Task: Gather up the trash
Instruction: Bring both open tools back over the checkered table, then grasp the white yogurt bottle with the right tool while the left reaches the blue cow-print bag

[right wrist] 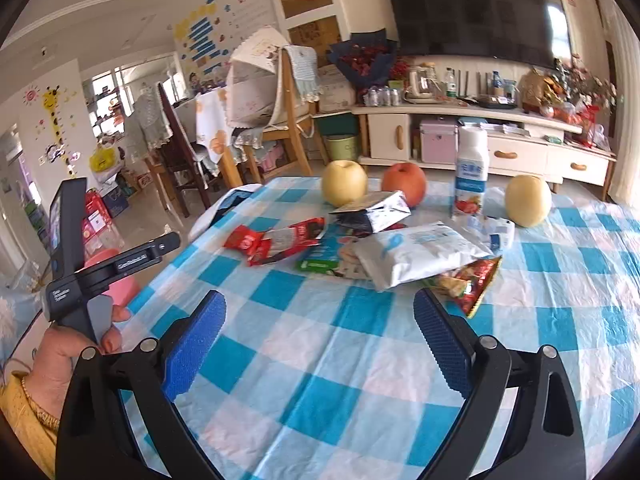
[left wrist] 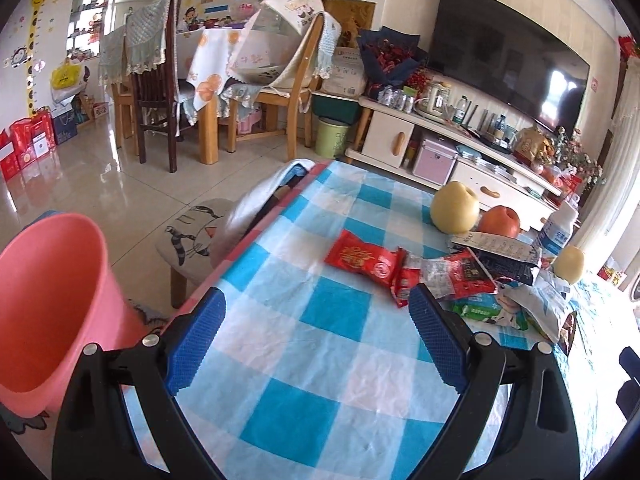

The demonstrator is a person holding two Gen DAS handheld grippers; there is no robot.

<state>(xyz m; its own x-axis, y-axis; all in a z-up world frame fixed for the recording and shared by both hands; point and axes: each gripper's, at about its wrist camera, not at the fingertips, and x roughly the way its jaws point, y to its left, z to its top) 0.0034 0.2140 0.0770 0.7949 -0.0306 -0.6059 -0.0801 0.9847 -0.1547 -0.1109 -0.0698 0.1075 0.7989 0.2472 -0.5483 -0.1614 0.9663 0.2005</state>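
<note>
A heap of snack wrappers lies on the blue-checked tablecloth [left wrist: 320, 360]. It holds a red wrapper [left wrist: 362, 258] [right wrist: 244, 238], a red and black wrapper [right wrist: 296, 236], a silver and dark pouch [right wrist: 374, 212], a green packet [right wrist: 320, 266], a big white bag [right wrist: 416, 250] and a red and gold wrapper [right wrist: 472, 280]. A pink bin [left wrist: 48, 300] stands on the floor left of the table. My left gripper [left wrist: 316, 316] is open above the cloth, short of the red wrapper. My right gripper [right wrist: 320, 320] is open too, just short of the white bag.
Two yellow pears [right wrist: 344, 182] [right wrist: 528, 200], a red apple [right wrist: 404, 182] and a yoghurt bottle [right wrist: 472, 172] stand behind the heap. A stool with a cat cushion [left wrist: 196, 232] is beside the table's left edge. A hand [right wrist: 60, 352] holds the left gripper's handle.
</note>
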